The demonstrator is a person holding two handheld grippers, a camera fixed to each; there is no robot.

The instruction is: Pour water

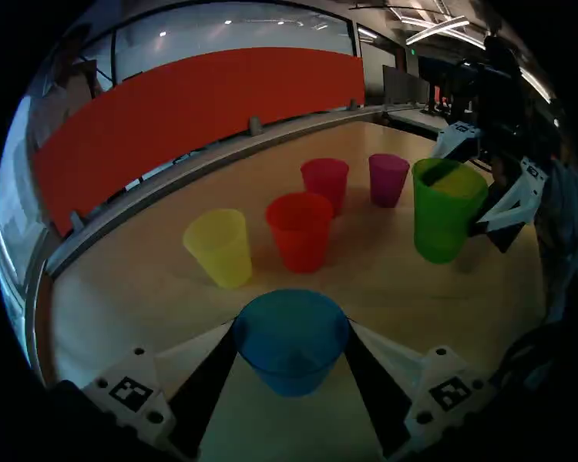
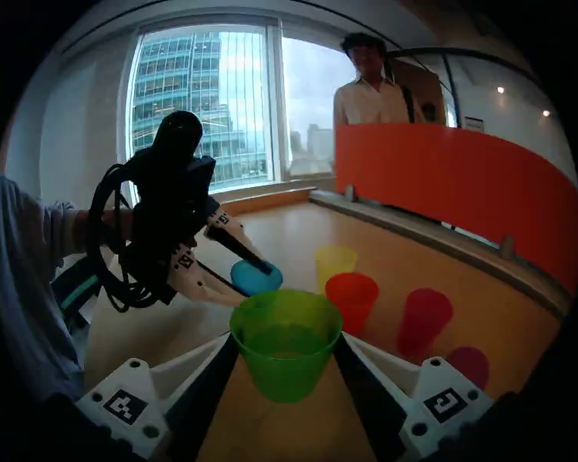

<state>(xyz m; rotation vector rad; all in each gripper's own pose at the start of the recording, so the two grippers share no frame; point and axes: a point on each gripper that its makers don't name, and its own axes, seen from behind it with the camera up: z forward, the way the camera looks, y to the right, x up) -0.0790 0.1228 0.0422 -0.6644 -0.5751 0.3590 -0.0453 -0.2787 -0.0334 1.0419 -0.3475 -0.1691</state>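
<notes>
Left gripper view showed the wooden table (image 1: 381, 269) across mid-frame; at lower centre my left gripper (image 1: 290, 339) pinched the blue cup (image 1: 290, 358) by its sides. In the right gripper view, lower centre, my right gripper (image 2: 287, 343) pinched the green cup (image 2: 285, 373). Both looked light, thin plastic, likely to flex, so I judged a gentle mid-wall hold below the rim safest.

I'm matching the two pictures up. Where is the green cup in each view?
Left gripper view: green cup, right of centre, beyond the other cups.
Right gripper view: green cup, bottom centre, closest to the camera.
Shared landmark: blue cup, bottom centre in the left gripper view, left of centre in the right.
</notes>
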